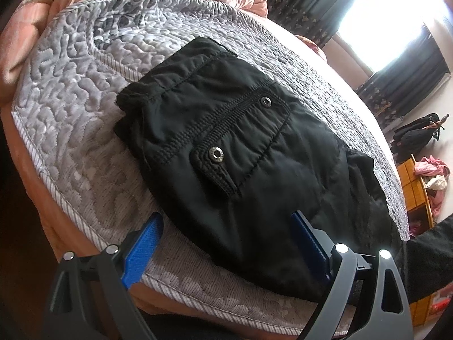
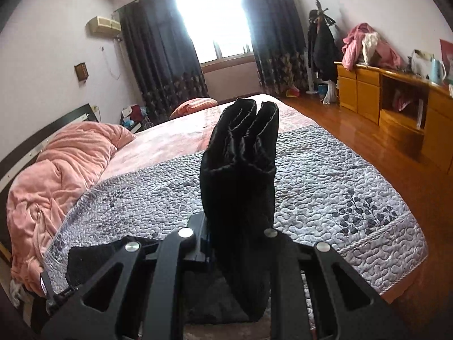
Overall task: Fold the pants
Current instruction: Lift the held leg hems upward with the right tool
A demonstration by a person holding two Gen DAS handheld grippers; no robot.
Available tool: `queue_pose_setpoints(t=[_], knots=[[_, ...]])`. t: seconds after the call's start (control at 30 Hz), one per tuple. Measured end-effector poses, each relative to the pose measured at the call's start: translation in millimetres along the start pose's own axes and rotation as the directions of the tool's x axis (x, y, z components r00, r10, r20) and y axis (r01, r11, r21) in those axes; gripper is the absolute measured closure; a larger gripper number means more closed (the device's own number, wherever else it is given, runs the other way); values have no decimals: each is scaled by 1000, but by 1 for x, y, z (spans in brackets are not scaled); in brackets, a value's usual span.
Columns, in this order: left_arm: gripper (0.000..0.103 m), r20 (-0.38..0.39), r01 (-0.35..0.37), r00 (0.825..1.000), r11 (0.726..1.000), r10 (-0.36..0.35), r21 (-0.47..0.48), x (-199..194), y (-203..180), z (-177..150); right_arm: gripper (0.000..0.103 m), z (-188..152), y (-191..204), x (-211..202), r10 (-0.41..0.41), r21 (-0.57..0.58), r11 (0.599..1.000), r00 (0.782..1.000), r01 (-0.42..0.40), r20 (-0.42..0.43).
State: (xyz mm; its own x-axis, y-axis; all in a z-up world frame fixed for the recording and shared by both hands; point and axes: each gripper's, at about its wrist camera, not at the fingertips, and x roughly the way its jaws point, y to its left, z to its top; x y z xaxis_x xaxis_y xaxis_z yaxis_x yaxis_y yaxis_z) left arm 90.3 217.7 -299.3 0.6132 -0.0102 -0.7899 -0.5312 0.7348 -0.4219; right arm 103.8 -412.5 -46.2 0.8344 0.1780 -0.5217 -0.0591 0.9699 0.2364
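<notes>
Black pants [image 1: 226, 147] lie on the grey quilted bedspread [image 1: 70, 99], waistband at the far left, a snap-button pocket flap facing up. My left gripper [image 1: 226, 240] is open, its blue fingers [image 1: 141, 249] straddling the near edge of the pants low over the bed. My right gripper [image 2: 237, 243] is shut on the bunched leg ends of the pants [image 2: 240, 155] and holds them up above the bed, the fabric standing upright between the jaws.
A pink duvet [image 2: 56, 175] is piled at the head of the bed. A wooden dresser [image 2: 396, 99] with clothes on it stands along the right wall beside a coat stand. Wooden floor [image 2: 339, 124] lies right of the bed.
</notes>
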Motion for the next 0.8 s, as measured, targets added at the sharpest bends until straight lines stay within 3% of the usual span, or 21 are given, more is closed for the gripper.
queue_pose_setpoints(t=[0.8], knots=[[12,-7,2,1000,1000,-2,-6,2,1,-1,88,-10,63,13,-24,-193,981,999,20,-22]])
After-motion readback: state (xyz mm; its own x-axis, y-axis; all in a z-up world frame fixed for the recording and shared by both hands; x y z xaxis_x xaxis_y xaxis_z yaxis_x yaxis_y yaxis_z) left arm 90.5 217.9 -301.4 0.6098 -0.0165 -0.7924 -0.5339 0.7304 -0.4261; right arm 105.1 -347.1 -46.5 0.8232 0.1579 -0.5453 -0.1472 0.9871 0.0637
